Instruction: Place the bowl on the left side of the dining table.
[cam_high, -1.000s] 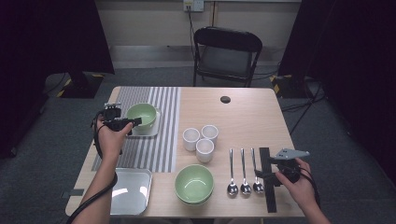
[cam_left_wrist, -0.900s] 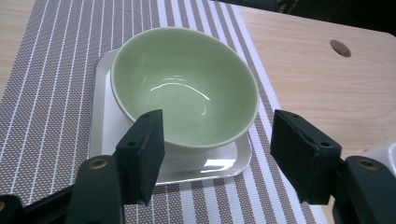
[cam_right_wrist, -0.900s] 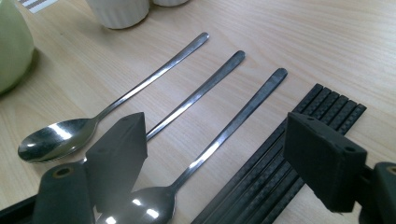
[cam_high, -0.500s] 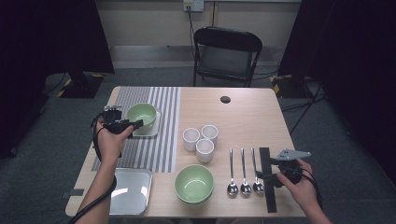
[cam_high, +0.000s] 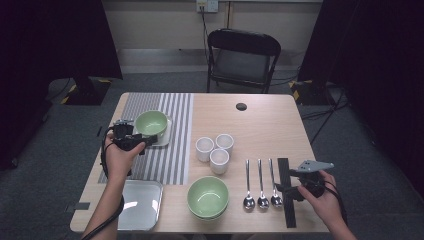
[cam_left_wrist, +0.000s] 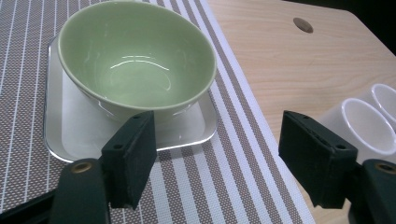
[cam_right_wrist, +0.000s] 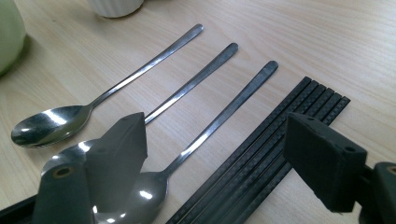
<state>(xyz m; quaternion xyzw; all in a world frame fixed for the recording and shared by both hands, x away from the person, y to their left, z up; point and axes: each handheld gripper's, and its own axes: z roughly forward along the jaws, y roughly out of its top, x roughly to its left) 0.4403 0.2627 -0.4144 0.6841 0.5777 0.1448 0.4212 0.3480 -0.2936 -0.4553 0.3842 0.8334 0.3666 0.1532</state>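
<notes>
Left tongs (cam_high: 150, 138) are sitting spread wide at the near rim of the green bowl (cam_high: 151, 122), and I'm reading their jaws as having just been opening, with nothing between them in the left gripper view, where the left tongs (cam_left_wrist: 219, 163) are framing bare striped mat (cam_left_wrist: 196, 186) just short of the bowl (cam_left_wrist: 135, 53). That bowl is resting upright on a small clear tray (cam_left_wrist: 63, 135), which is lying on the mat at the left of the table (cam_high: 260, 120). I'm judging this as a release, with the bowl set down and the pads not touching it. The relation that matters for me is this: the bowl is lying straight ahead of the left jaws, just beyond their tips, so any backing off needs to go straight back along the jaw line to avoid clipping the rim. Right tongs (cam_high: 287, 189) are also spread, hovering low at the near right of the table, and in the right gripper view the right tongs (cam_right_wrist: 215, 158) are straddling the bowl end of the rightmost spoon (cam_right_wrist: 219, 116) and the near ends of the black chopsticks (cam_right_wrist: 275, 149). Spoons and chopsticks are running lengthwise away from me, parallel, handles far. Right hand is nearer to the cutlery, left hand nearer to the mat. A second green bowl (cam_high: 208, 196) and three white cups (cam_high: 215, 150) are sitting between the two hands.
</notes>
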